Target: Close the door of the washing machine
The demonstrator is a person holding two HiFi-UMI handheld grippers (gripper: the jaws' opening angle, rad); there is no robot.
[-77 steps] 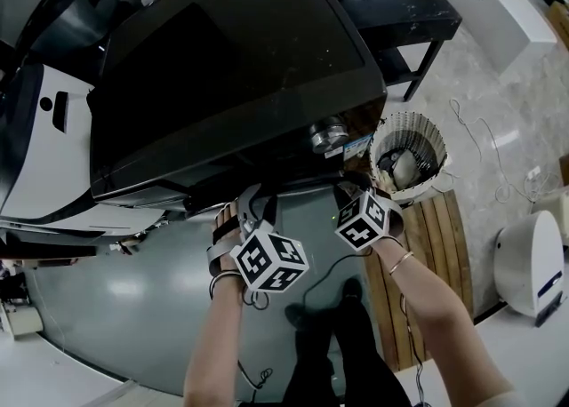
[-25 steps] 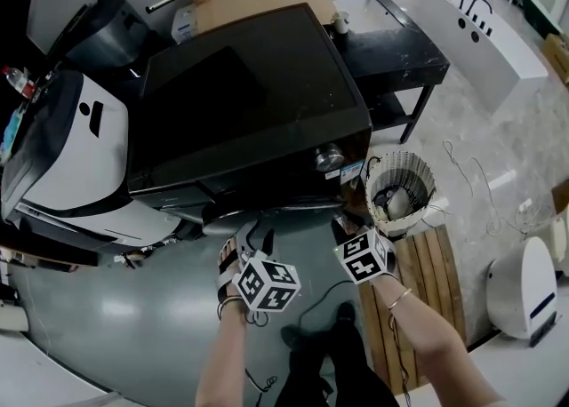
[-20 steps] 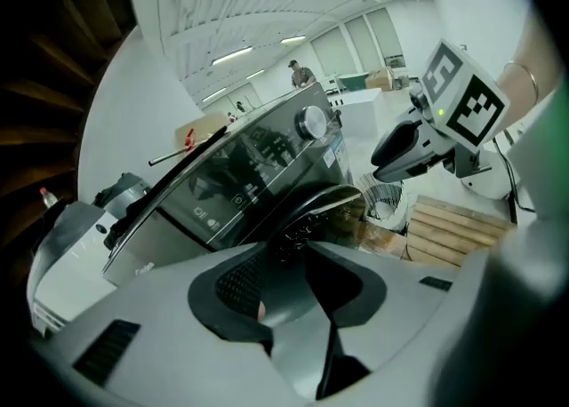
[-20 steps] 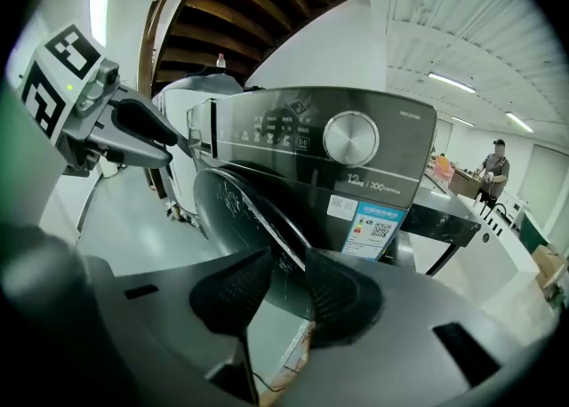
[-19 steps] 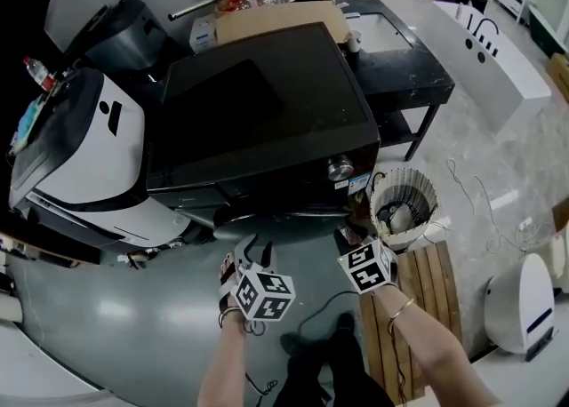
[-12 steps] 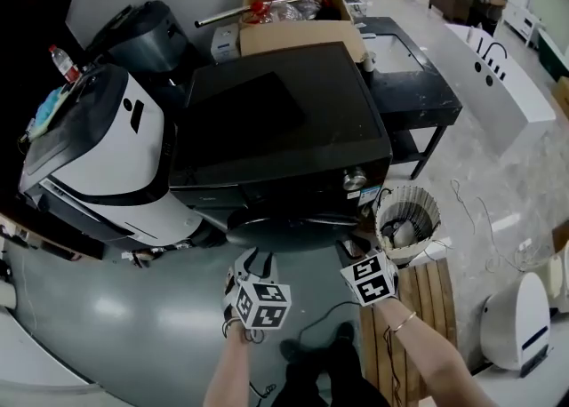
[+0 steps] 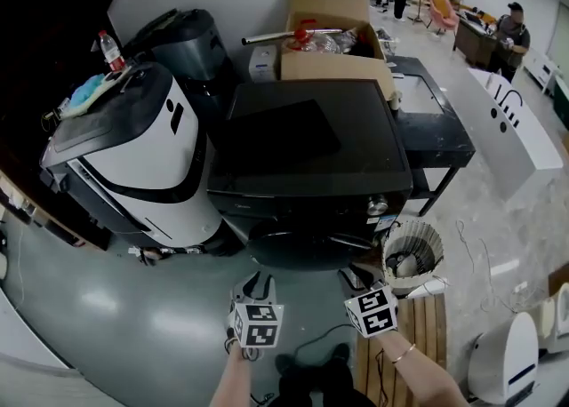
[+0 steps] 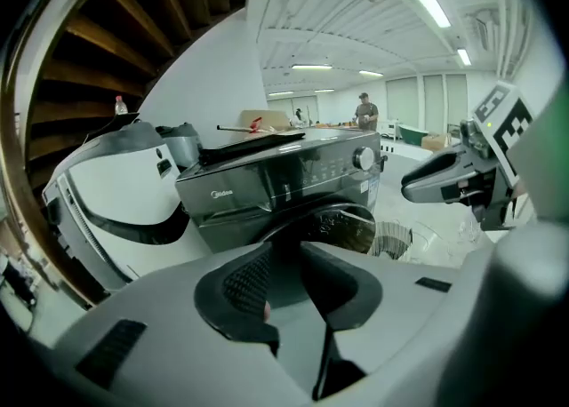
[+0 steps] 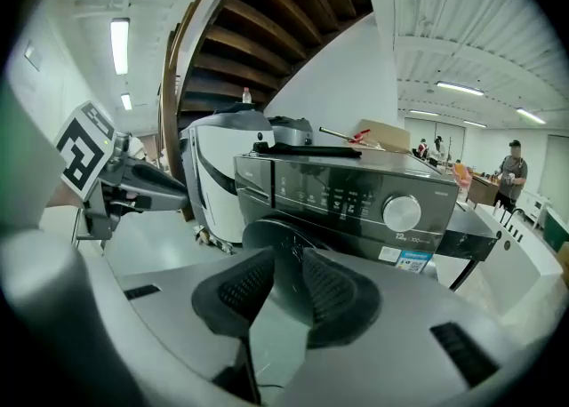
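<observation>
Washer (image 7: 311,156) sits at 12 o'clock. It has one round door (image 7: 307,245) low on the front, and that looks shut to me. My left gripper (image 7: 258,285) and right gripper (image 7: 353,281) both float just short of it, touching nothing. The fingers on each have just been closing in, down to a narrow gap, with nothing between either pair.

Room-wise, the bare grey floor (image 7: 107,307) from 7 to 9 is wide open. One white unit (image 7: 133,156) boxes in 10. One wire basket (image 7: 411,254) and some wooden slats (image 7: 418,334) crowd 2 to 4. One black table (image 7: 436,130) butts against the washer's right edge.

There's one knob (image 9: 402,211). The front says "Midea", and the tag under the knob starts with "12".
</observation>
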